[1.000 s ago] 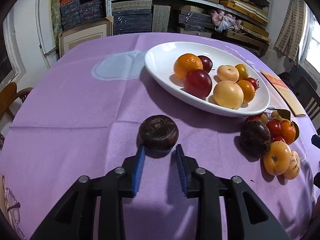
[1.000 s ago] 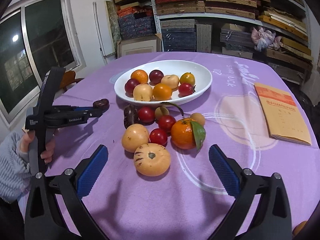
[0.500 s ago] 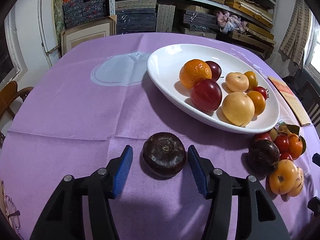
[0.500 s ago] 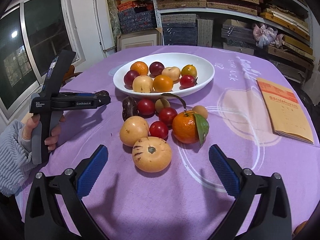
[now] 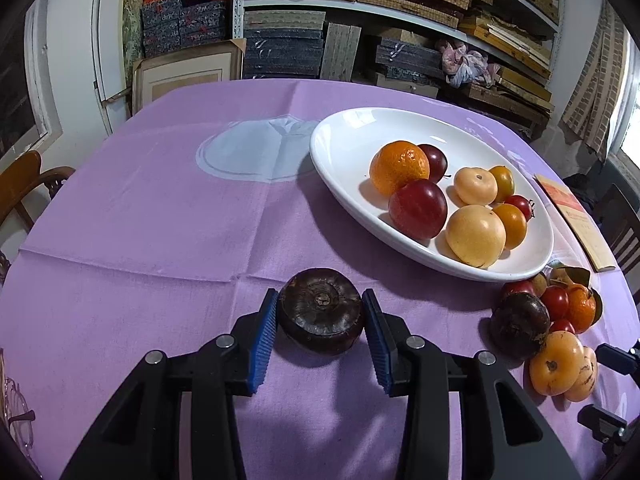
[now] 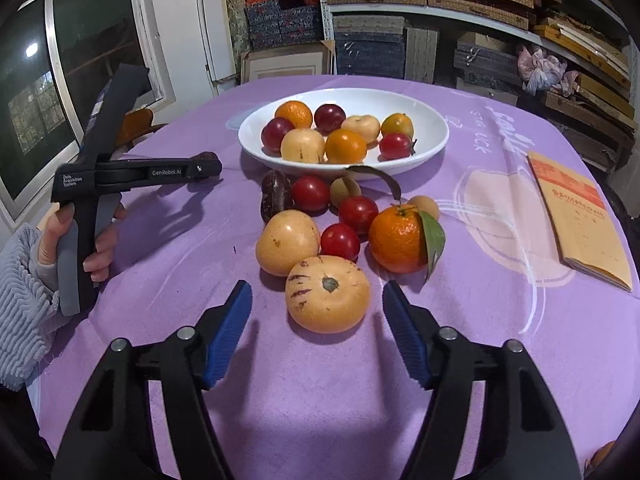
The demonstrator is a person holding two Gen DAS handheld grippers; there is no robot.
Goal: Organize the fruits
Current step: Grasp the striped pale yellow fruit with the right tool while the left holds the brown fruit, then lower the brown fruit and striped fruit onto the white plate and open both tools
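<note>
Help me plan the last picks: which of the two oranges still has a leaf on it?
The orange lying on the tablecloth in the loose pile; a green leaf hangs at its side. The orange in the white dish is bare.

A purple cloth [image 5: 160,220] is covering the round surface, its fold creases showing and a pale printed circle [image 5: 256,152] lying near the far side; pale lettering [image 6: 500,136] is running across it in the right wrist view. A tan booklet with an orange band [image 6: 580,216] is lying flat toward the right edge. Behind the surface, metal shelves [image 5: 400,8] are holding stacked woven and patterned boxes, with a bundle of pinkish cloth [image 5: 466,62] sitting on one shelf. A framed picture [image 5: 188,76] is leaning against the shelving. A wooden chair [image 5: 24,180] is standing at the left, and dark windows [image 6: 60,72] are filling the left wall.
</note>
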